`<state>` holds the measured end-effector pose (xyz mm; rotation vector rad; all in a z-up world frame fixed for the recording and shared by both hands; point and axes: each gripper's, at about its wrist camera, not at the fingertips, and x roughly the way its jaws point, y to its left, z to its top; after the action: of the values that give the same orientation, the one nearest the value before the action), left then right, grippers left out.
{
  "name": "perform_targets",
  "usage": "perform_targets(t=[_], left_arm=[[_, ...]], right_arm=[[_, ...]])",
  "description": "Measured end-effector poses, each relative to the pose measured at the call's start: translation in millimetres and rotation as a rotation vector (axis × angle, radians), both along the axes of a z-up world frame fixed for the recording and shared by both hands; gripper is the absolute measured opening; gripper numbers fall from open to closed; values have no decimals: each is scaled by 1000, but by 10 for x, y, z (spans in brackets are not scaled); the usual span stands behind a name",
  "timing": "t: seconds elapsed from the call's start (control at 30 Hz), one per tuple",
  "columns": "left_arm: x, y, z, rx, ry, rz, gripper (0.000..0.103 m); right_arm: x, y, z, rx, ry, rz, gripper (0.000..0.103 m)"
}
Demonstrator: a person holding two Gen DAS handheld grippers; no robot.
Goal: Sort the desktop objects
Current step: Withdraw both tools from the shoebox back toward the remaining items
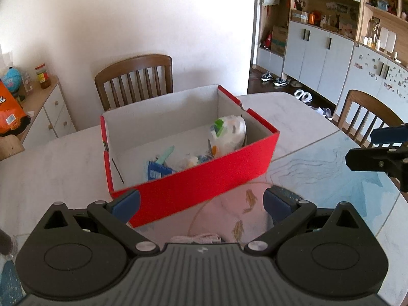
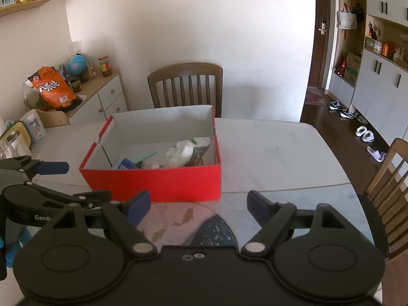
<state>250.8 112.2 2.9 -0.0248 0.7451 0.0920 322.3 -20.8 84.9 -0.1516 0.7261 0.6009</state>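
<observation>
A red cardboard box (image 1: 204,188) with a white inside stands on the table just beyond both grippers. In it lie a white packet (image 1: 229,132), a blue packet (image 1: 156,170), a teal stick (image 1: 165,155) and other small items. My left gripper (image 1: 201,204) is open in front of the box's near wall, with nothing between its blue pads. The right gripper (image 2: 199,206) is also open and empty, facing the red box (image 2: 153,181) from the near side. Each gripper appears at the edge of the other's view: the right gripper (image 1: 360,146), the left gripper (image 2: 88,181).
A fish-patterned mat (image 1: 250,199) covers the near part of the marble table (image 1: 306,117). A white cord (image 1: 196,238) lies under the left gripper. Wooden chairs stand behind (image 1: 135,76) and to the right (image 1: 364,117). A sideboard (image 2: 102,94) with clutter is at the left.
</observation>
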Motion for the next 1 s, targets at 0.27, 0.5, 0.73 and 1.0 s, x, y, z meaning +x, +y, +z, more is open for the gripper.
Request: perform_targets(t=[0.27, 0.5, 0.73, 1.0], left_arm=[[-257, -28, -62, 1, -15, 19, 103], [-406, -80, -206, 28, -14, -9, 103], [-482, -91, -374, 23, 1, -31, 103], [-520, -36, -580, -9, 13, -33, 103]], right_arm=[[-150, -106, -111, -18, -4, -15, 83], [-238, -129, -266, -35, 13, -21, 82], [-324, -83, -426, -53, 32, -17, 81], [-370, -31, -606, -66, 47, -23, 80]])
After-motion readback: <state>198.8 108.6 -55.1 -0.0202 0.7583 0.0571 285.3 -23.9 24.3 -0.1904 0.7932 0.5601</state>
